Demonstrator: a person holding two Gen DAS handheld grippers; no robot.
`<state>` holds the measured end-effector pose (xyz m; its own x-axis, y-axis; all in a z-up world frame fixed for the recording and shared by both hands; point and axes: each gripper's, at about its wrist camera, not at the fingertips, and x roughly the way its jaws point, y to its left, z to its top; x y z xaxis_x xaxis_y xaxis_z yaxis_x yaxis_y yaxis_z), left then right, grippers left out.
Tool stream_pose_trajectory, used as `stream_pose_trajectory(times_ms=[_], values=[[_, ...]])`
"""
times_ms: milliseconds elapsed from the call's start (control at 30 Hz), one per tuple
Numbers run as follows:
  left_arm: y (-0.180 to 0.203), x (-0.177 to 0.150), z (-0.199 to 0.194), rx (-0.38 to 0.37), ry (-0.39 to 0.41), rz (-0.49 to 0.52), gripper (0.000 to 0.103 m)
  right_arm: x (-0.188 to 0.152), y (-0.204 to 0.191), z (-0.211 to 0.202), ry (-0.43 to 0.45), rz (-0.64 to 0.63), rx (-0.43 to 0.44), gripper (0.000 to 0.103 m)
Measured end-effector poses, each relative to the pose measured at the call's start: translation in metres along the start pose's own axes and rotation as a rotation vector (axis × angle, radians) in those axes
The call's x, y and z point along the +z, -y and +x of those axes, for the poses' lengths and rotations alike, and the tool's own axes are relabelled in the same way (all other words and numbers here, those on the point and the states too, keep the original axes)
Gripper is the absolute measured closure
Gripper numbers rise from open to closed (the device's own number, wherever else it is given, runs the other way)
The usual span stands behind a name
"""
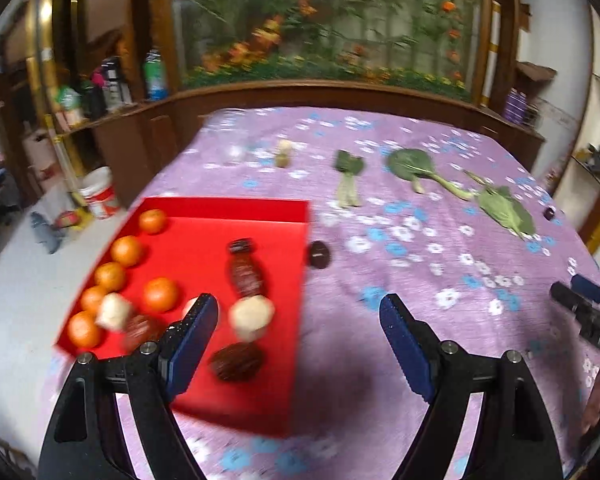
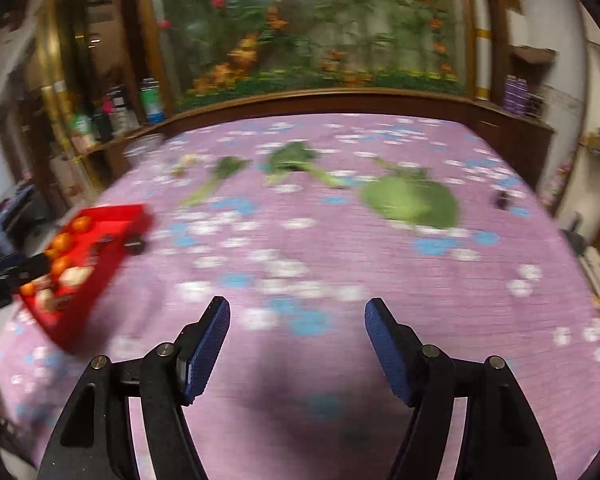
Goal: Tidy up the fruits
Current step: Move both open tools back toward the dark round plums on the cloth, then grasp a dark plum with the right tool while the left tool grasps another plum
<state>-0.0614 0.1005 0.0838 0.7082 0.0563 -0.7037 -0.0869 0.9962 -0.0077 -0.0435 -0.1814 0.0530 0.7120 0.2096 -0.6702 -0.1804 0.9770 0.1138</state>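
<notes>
On a table covered with a purple cloth printed with white and blue flowers (image 1: 380, 264), a shallow red rectangular tray (image 1: 220, 216) sits at the left side and holds most of the fruit: five round orange tangerines (image 1: 161, 294) grouped along its left part, two pale cream peeled-looking fruits (image 1: 252, 316), and several dark brown wrinkled fruits (image 1: 236, 361) scattered through its middle and near end. One more dark brown oval fruit (image 1: 319, 254) lies on the cloth just beside the tray's right edge, and a small dark purple fruit (image 1: 549, 213) lies well apart near the table's far right edge. Further back, a row of green leafy vegetables with pale stalks (image 1: 412, 166) lies across the cloth, with a small pale yellowish item (image 1: 284, 154), too blurred to identify, to their left. The left gripper (image 1: 298, 314) hangs over the tray's near right part with its blue-padded fingers (image 1: 192, 344) spread wide and nothing between them. The right gripper (image 2: 297, 316) hovers above bare cloth at the near middle of the table, its blue-padded fingers (image 2: 204, 354) likewise wide apart and empty; the right wrist view is heavily motion-blurred, with the tray at its left edge
</notes>
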Motion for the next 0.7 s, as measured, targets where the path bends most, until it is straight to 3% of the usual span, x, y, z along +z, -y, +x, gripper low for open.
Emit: stream_pose_trajectory(times_ms=[133,200,367,533,700], values=[[0.018,0.011,0.023,-0.047,-0.059,0.025,0.021,0.012,0.067,0.0,0.016,0.047,-0.098,0.029],[0.027,0.013,0.025,-0.101,-0.066,0.021,0.021,0.02,0.094,0.001,0.032,0.065,-0.129,0.029],[0.04,0.012,0.024,-0.149,-0.061,0.029,0.021,0.055,0.177,0.018,0.058,0.212,-0.181,0.029],[0.036,0.016,0.021,-0.144,-0.038,0.028,0.021,0.086,0.221,0.066,-0.001,0.316,-0.192,0.036],[0.016,0.032,0.026,-0.109,-0.028,-0.009,0.021,0.1,0.232,0.104,-0.047,0.305,-0.247,0.036]])
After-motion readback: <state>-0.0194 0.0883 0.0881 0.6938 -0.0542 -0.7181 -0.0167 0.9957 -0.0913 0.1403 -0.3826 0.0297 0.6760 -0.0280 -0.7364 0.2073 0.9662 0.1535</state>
